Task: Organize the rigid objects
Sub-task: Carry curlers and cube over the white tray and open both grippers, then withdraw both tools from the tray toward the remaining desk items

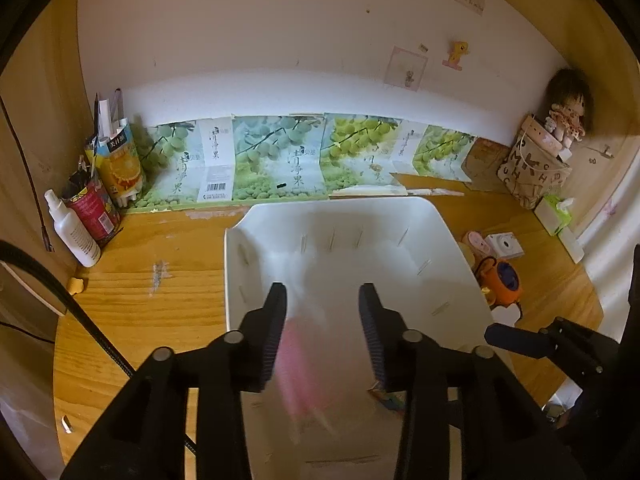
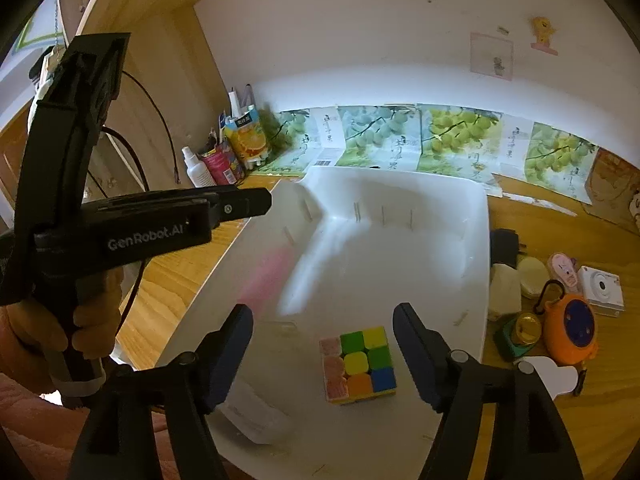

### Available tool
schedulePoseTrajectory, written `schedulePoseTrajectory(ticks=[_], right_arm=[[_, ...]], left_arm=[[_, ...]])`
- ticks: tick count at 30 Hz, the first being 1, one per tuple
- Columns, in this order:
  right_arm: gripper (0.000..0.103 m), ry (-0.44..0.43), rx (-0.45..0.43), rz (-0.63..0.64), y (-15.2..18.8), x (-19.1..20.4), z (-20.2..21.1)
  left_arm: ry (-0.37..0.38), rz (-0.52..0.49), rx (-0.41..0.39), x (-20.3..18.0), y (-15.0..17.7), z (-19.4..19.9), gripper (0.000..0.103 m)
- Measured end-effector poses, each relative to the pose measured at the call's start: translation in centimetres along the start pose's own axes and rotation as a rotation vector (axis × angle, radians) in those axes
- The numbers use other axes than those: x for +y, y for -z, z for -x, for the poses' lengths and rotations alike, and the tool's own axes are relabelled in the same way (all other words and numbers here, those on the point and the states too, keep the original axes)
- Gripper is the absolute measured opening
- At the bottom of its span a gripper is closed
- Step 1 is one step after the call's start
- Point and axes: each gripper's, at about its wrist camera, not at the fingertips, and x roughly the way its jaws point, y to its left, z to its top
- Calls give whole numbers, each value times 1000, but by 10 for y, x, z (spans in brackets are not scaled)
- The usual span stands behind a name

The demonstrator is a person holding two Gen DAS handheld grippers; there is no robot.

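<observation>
Both tongs gape empty over the white bin (image 2: 476, 216); puzzle cube (image 2: 358, 362) sits between the right tongs (image 2: 322, 336), left tongs (image 1: 322, 300) further off.

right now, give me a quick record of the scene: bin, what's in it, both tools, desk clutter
bin: white bin on wooden desk
contents: colour cube on the floor; blurred pink item
left tool: open, over bin, pink blur between fingers
right tool: open, above cube, apart from it
right of bin: orange round gadget
</observation>
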Motion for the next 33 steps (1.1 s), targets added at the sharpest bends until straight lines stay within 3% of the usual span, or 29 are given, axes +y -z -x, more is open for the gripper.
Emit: schedulePoseTrajectory(ticks=[6,15,17,23,33], right_arm=[[78,6,-33,-4,6,-13,16],[79,23,-125,62,8,-59,57],[83,22,-153,76,9,-74,69],[83,17,-213,109,12,-118,98],[86,-5,-196,162,17,-187,113]], left_arm=[[14,31,-18,-12,-4,4,68],[3,78,-18,-59,-3,14,69],[1,93,-16,-73,-3,16,71],[-14,147,-25,-115,-3,22,76],[-49,194,-31,-181,4,17,77]])
